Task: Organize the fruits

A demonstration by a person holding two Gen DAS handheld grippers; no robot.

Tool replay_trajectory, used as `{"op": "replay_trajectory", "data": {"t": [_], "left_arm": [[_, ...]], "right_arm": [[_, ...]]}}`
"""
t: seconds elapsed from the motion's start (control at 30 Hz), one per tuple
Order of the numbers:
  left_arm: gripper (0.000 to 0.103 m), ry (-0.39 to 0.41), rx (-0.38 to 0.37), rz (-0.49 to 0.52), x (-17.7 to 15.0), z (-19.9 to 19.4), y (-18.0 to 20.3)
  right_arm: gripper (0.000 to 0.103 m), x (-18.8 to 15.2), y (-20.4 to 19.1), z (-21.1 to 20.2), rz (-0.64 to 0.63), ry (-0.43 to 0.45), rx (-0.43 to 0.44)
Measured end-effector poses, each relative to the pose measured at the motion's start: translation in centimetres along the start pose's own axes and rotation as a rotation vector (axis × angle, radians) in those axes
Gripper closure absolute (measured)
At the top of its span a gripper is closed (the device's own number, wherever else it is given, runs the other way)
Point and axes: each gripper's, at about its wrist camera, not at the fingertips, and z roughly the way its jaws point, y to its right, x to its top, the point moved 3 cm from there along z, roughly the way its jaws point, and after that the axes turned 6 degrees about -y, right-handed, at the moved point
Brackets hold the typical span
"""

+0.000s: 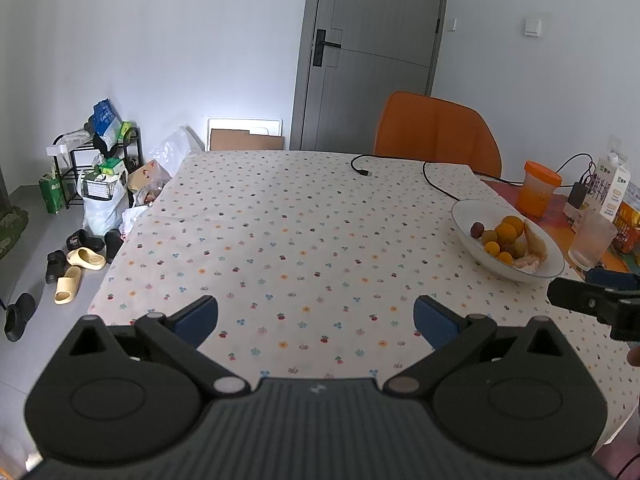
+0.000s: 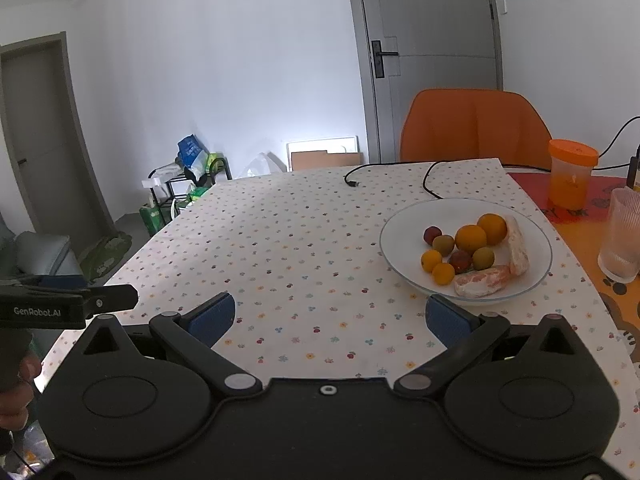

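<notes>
We see a table (image 1: pixel 280 216) covered with a white cloth printed with small coloured flowers and cherries, in a room with pale walls. Behind it stand a grey door (image 1: pixel 372 52) and an orange chair (image 1: pixel 436 132). A black cable (image 2: pixel 400 172) trails across the far side of the cloth. On the floor to the left are a black rack (image 1: pixel 100 160) piled with bags, and several slippers (image 1: pixel 80 264).

Toward the right side of the table sits a shallow white bowl (image 2: pixel 400 256). It holds the fruits (image 2: pixel 470 238): several oranges of different sizes, a few dark red and greenish round fruits, and two peeled pinkish citrus segments lying along its right and near edges. Beyond the bowl, where the cloth ends, stand an orange lidded cup (image 2: pixel 572 178), a clear ribbed glass (image 2: pixel 622 236) and a milk carton (image 1: pixel 610 186).

Both tools hover low over the near edge of the table. The left gripper (image 1: pixel 316 316) has its blue-padded fingers spread wide, with bare cloth between them. The right gripper (image 2: pixel 330 316) is likewise spread and holds nothing; its right fingertip sits just in front of the bowl's near rim. A hand (image 2: pixel 16 384) grips the left tool's handle.
</notes>
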Motion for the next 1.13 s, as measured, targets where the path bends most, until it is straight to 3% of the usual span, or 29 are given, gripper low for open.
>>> {"op": "replay_trajectory", "data": {"t": [1.13], "left_arm": [[0.0,0.019,-0.008,-0.002,-0.1,0.05,0.36]], "right_arm": [[0.0,-0.37,0.32,0.5,0.005,-0.017,-0.005]]}}
